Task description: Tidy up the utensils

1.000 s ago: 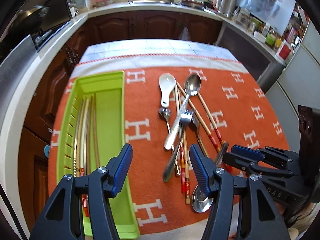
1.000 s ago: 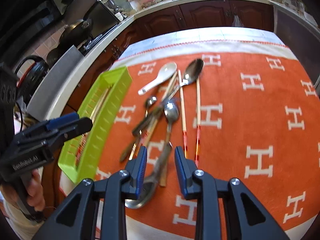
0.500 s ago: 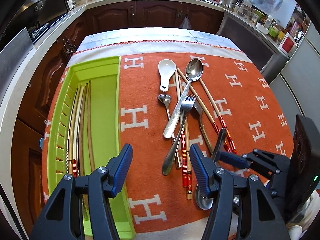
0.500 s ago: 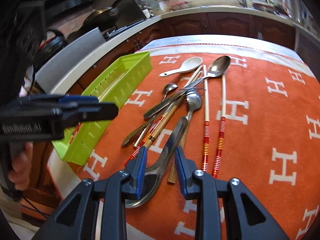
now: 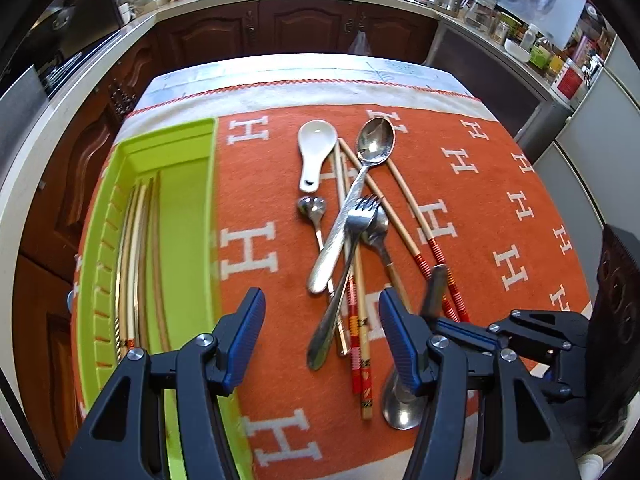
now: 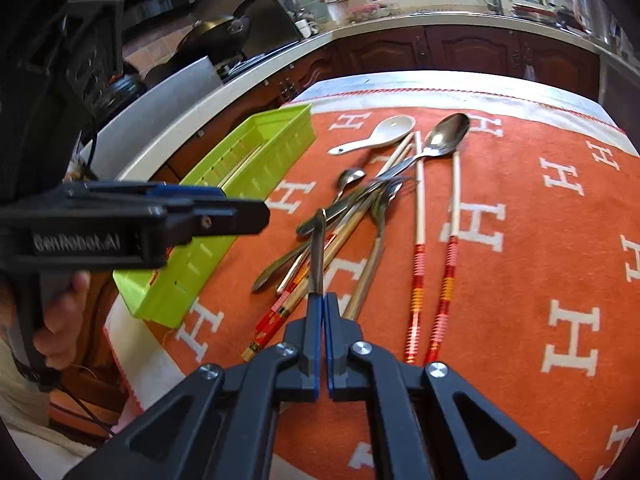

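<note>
You were at the pick-up step of sorting the cutlery: your right tool had its jaws pressed together on the handle of a metal spoon, the handle sticking out ahead of the pads and tilted up off the cloth, while the bowl lay at the near edge, partly behind your left tool. That left tool stood about half open with nothing between its pads, hovering over the near end of the pile and just right of the green tray. The rest of the pile, a fork, a big spoon, a white spoon and several chopsticks, lay crossed over one another mid-cloth, just beyond your right tool's tip. The tray sat at the left of the worktop with a few chopsticks already in its outer slot. By my reading, the next move called for lifting the spoon clear without dragging its neighbours, then carrying it left across to the tray; the grip looked thin and edge-on, so the spoon could swivel or slip
</note>
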